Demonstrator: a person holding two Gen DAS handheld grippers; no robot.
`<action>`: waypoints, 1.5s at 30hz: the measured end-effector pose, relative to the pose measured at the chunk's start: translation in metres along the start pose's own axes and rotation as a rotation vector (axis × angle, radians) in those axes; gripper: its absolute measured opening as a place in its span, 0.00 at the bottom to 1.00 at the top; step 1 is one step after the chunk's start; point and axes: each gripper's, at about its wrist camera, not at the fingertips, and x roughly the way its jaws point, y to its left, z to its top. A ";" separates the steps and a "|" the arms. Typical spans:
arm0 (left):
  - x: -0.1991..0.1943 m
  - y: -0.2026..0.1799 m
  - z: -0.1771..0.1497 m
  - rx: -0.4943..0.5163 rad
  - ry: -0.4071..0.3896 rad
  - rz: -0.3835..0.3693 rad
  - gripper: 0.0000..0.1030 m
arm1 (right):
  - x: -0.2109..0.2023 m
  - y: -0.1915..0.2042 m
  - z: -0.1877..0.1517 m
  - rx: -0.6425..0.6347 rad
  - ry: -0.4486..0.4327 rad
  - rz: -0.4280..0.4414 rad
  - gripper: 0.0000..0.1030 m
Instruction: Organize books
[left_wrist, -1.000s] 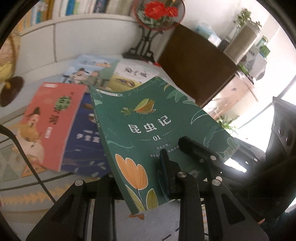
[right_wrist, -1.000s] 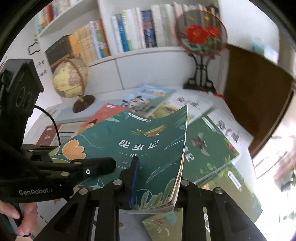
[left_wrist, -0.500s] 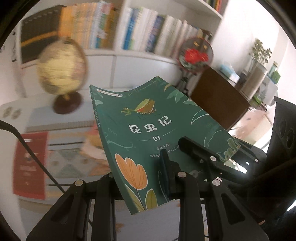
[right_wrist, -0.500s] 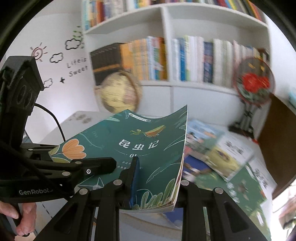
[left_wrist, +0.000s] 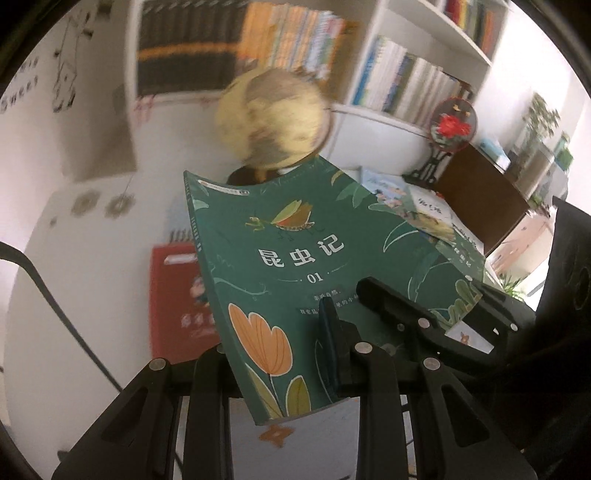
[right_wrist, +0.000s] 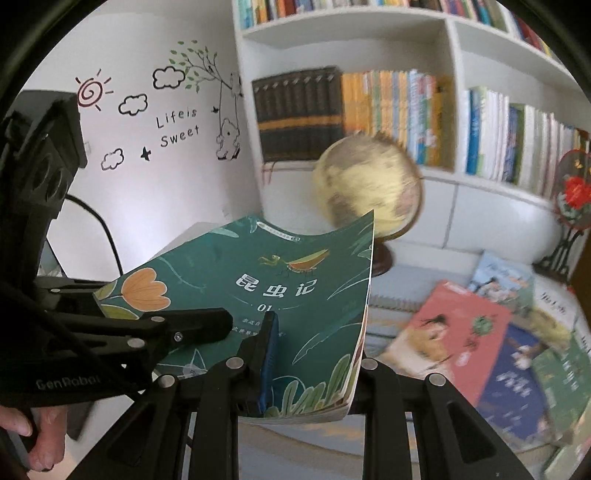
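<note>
Through my left hand-held gripper (left_wrist: 295, 354) I grip the green book (left_wrist: 317, 266), jaws narrow and clamped on its lower edge; its cover reads "昆虫记" and "01". A second ago the red fan ornament and scattered books filled the background; now the blurred globe (left_wrist: 271, 118) sits just beyond the book's top edge, the bookshelf (left_wrist: 406, 85) stands behind it, and a red book (left_wrist: 173, 299) lies on the bench (left_wrist: 74, 277) to the gripper's left. The grip on the green book looks unchanged. Through my right hand-held gripper (right_wrist: 314, 373), jaws narrow and pinching the same book's bottom right corner, the cover curls up ahead of the fingers. Earlier the globe was far left; now it is straight ahead, above the book, and a wall sticker (right_wrist: 177, 127) reading "Life is Sweet" has come into view on the left. My left gripper, marked "GenRobot", holds the book's left side, with fingers of my hand (right_wrist: 40, 439) below it. Loose books (right_wrist: 480, 343) lie right of the gripper.
</note>
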 end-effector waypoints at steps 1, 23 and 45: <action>0.002 0.008 -0.003 -0.006 0.005 -0.003 0.23 | 0.006 0.007 -0.001 0.003 0.013 0.000 0.23; 0.086 0.115 -0.026 -0.155 0.130 -0.106 0.23 | 0.126 0.059 -0.020 -0.034 0.202 -0.133 0.23; 0.115 0.155 -0.057 -0.298 0.215 -0.087 0.25 | 0.163 0.045 -0.053 0.068 0.373 -0.099 0.25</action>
